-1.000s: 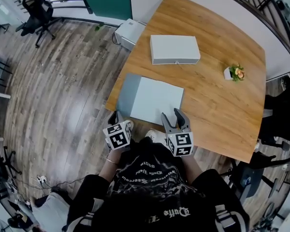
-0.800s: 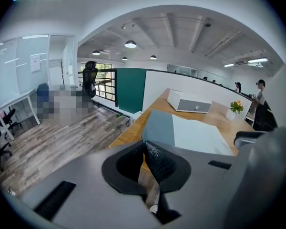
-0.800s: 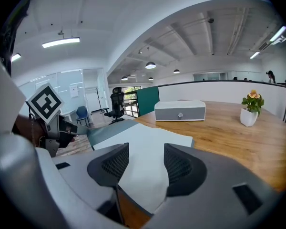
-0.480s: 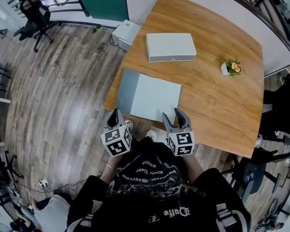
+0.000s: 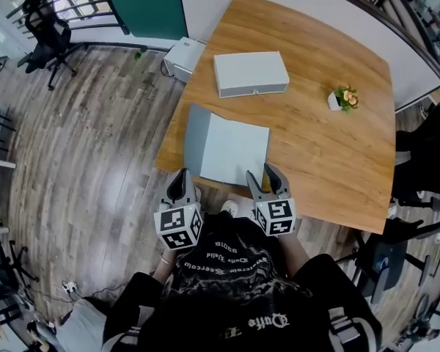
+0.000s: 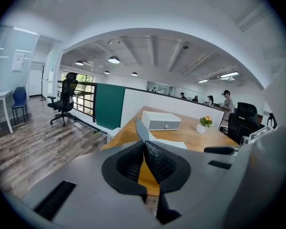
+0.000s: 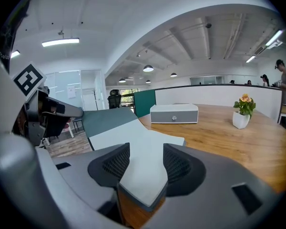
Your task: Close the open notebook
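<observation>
Notebook [image 5: 235,152] lies open at the table [image 5: 330,160] edge: our left gripper [image 5: 180,178], pressed shut and empty, hovers by its grey cover [image 5: 194,134], seemingly to flip it, while our right gripper [image 5: 262,174] has its spread jaws, just now closing a little, framing the near page corner [image 7: 142,194] without gripping.

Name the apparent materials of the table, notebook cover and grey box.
Table: wood or wood veneer, warm satin finish; grain streaks show.
Notebook cover: probably card or plastic-coated board, matte grey-blue; thin and uniform, no sheen.
Grey box: unclear, painted wood or rigid card; matte pale grey, crisp edges, small knob on its front.
</observation>
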`<state>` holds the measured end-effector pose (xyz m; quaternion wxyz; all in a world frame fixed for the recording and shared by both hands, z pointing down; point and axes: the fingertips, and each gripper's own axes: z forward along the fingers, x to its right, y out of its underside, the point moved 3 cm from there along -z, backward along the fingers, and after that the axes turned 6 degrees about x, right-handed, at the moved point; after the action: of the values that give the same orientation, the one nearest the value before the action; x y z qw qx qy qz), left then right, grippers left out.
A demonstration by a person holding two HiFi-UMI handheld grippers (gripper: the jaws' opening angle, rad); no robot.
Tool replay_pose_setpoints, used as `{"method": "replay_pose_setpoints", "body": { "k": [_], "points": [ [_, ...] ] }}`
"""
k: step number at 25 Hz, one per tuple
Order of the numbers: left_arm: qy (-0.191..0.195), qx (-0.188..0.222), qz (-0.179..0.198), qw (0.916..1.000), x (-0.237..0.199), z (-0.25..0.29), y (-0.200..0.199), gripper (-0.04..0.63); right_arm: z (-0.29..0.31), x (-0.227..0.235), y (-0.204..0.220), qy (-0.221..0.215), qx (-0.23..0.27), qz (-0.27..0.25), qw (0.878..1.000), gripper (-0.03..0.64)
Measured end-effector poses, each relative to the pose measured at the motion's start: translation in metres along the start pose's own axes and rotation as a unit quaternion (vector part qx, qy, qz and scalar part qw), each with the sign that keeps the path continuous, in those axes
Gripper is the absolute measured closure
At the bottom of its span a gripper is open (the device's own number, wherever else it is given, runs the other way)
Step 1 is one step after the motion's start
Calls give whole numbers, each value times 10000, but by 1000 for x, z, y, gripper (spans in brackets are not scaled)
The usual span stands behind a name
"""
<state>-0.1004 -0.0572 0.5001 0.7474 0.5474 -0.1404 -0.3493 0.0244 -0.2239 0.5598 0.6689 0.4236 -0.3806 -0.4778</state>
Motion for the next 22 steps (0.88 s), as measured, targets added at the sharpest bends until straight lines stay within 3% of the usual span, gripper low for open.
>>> {"method": "replay_pose_setpoints", "body": {
  "k": [11, 22],
  "points": [
    [908, 255, -219, 9953, 30, -9, -5, 565, -13, 1, 12, 134, -15, 33, 9999, 410],
    [1887, 67, 455, 9809, 76, -11, -7, 566, -26, 11, 13, 430, 52, 106, 9990, 410]
  ]
}}
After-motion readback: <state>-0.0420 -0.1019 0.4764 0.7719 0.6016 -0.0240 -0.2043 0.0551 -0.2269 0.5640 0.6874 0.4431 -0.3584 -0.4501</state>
